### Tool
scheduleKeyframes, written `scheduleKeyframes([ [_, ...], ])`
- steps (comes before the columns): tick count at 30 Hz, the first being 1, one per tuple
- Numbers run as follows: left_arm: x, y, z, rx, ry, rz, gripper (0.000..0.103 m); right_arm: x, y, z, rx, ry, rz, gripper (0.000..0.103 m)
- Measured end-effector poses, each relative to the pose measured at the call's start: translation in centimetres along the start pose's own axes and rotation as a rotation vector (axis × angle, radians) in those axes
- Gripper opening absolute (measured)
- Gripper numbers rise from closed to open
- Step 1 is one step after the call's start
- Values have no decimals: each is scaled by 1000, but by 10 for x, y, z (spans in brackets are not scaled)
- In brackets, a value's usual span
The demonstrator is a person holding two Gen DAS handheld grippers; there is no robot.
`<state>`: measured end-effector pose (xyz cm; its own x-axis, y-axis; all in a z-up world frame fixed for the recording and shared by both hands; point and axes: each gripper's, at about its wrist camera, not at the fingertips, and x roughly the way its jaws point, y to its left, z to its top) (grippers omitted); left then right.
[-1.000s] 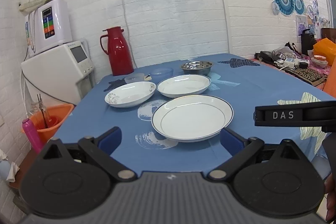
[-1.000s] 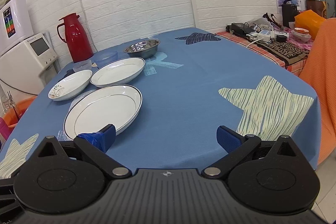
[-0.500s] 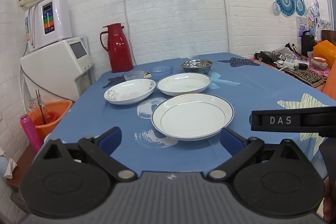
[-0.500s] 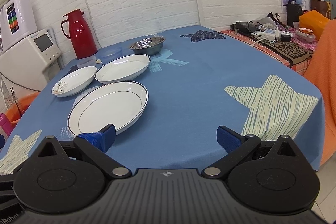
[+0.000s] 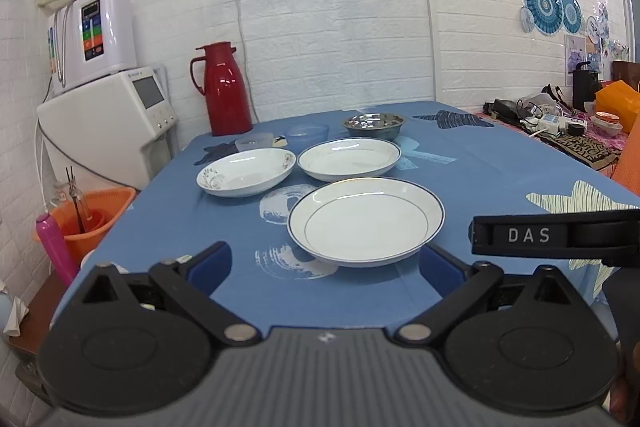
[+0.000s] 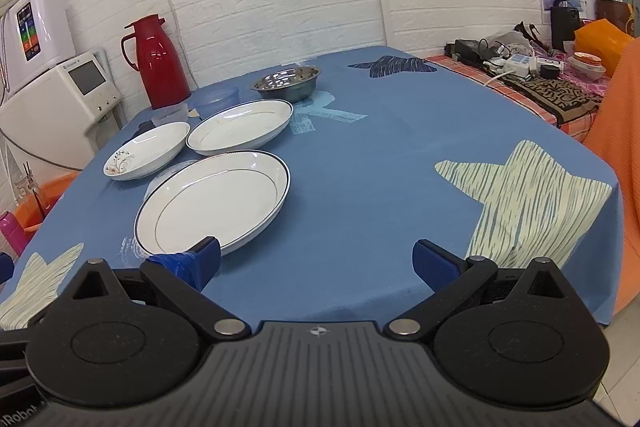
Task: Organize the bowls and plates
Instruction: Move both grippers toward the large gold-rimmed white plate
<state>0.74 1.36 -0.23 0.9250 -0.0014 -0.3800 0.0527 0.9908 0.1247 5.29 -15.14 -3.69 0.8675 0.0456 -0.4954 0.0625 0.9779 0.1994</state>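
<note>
Both grippers — left gripper point(image 5: 325, 263) and right gripper point(image 6: 316, 259) — hang spread wide and empty at the table's point(image 6: 380, 155) near edge, the large blue-rimmed plate point(image 5: 366, 219) lying just ahead.

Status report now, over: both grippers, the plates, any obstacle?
Left gripper open, right gripper open, both empty. Large plate nearest, unstacked on table. Path clear.

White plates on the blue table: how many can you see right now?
3. The large rimmed plate lies nearest the left gripper; the second rimmed plate sits behind it, before the steel bowl; the floral plate lies to their left. None looks hidden.
</note>
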Motion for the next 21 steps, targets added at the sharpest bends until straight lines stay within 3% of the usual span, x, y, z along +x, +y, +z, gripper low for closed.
scheduleKeyframes([
  [9,0,2,-2,1,16,0,99,2,3,-1,-5,9,6,90],
  [16,18,33,-31,-29,133,-44,99,8,-1,-3,-11,3,-16,90],
  [21,53,63,-17,-100,199,-26,99,39,-2,6,-19,83,6,90],
])
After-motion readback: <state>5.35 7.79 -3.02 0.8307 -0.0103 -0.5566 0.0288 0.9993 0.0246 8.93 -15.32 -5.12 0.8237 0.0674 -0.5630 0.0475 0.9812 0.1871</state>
